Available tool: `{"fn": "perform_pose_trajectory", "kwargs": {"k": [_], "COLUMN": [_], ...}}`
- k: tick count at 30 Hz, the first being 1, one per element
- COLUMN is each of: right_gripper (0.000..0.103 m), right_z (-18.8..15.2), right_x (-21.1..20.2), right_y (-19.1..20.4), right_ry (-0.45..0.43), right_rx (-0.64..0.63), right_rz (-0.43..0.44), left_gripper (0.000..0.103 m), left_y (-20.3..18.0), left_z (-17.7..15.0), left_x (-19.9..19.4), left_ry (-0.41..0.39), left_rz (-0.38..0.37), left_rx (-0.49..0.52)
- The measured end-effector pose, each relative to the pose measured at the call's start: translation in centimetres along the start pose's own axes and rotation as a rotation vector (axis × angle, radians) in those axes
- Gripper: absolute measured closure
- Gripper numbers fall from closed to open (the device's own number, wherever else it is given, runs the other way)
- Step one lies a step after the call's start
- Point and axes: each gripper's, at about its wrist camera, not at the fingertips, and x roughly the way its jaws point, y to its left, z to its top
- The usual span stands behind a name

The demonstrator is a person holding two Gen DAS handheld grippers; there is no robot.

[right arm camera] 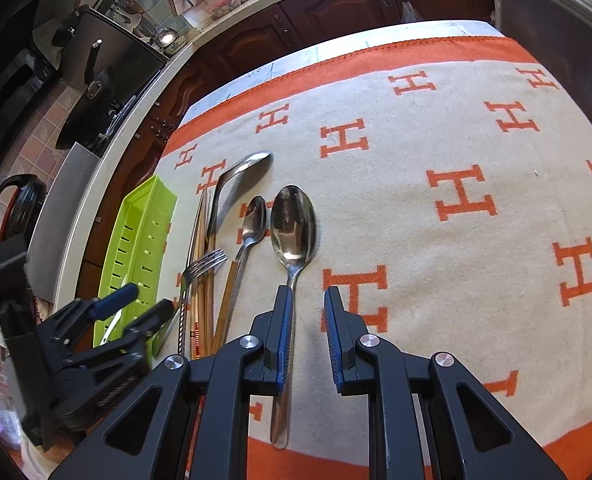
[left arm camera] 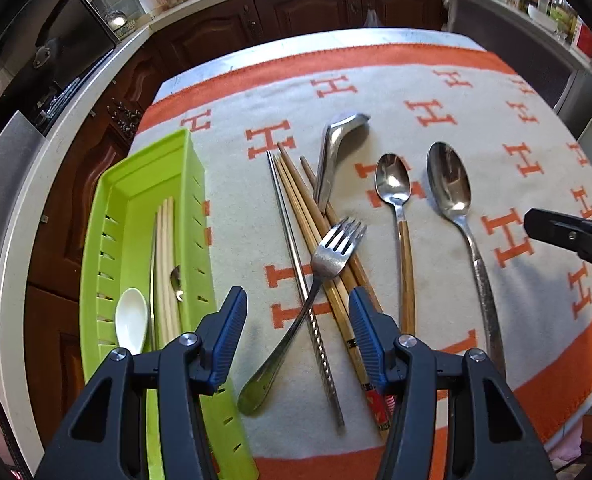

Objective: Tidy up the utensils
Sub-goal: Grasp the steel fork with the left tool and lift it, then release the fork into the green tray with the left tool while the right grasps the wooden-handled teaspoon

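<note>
A green slotted tray [left arm camera: 111, 216] lies at the left of the cloth, holding pale chopsticks [left arm camera: 165, 264] and a white spoon [left arm camera: 131, 320]. A fork [left arm camera: 328, 264], a metal chopstick [left arm camera: 296, 256], wooden chopsticks [left arm camera: 316, 232], a bent ladle spoon [left arm camera: 338, 148], a wood-handled spoon [left arm camera: 396, 188] and a large steel spoon [left arm camera: 450, 184] lie on the cloth. My left gripper [left arm camera: 296, 320] is open above the fork handle and chopsticks. My right gripper [right arm camera: 308, 320] is open and empty, its left finger over the large spoon [right arm camera: 293, 224] handle.
The orange and cream cloth [right arm camera: 456, 128] covers the table. Dark wooden cabinets [left arm camera: 296, 12] and a cluttered counter run along the back and left. The tray [right arm camera: 139, 232] sits near the table's left edge. My left gripper shows in the right wrist view [right arm camera: 135, 300].
</note>
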Motion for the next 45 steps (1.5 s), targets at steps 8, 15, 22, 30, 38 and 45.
{"fn": "perform_pose_trajectory", "kwargs": {"k": [8, 15, 22, 30, 38, 45], "right_gripper": [0.086, 0.086, 0.086, 0.086, 0.087, 0.087], "right_z": [0.2, 0.1, 0.1, 0.2, -0.1, -0.4], "right_x": [0.9, 1.2, 1.4, 1.7, 2.5, 4.2], "right_y": [-1.6, -2.1, -2.2, -1.1, 0.9, 3.8], "right_ry": [0.007, 0.0, 0.002, 0.013, 0.044, 0.077], "right_rx": [0.019, 0.017, 0.017, 0.002, -0.041, -0.093], "right_rz": [0.027, 0.051, 0.059, 0.062, 0.071, 0.091], "left_gripper": [0.069, 0.099, 0.103, 0.103, 0.103, 0.103], "left_y": [-0.6, 0.2, 1.6, 3.8, 5.7, 7.0], "left_z": [0.9, 1.8, 1.8, 0.9, 0.4, -0.5], "left_x": [2.2, 3.0, 2.7, 1.3, -2.0, -4.4], "left_ry": [0.036, 0.039, 0.035, 0.051, -0.011, -0.062], "left_rz": [-0.001, -0.067, -0.127, -0.263, -0.342, -0.375], "left_rx": [-0.019, -0.081, -0.173, -0.27, -0.316, -0.336]}}
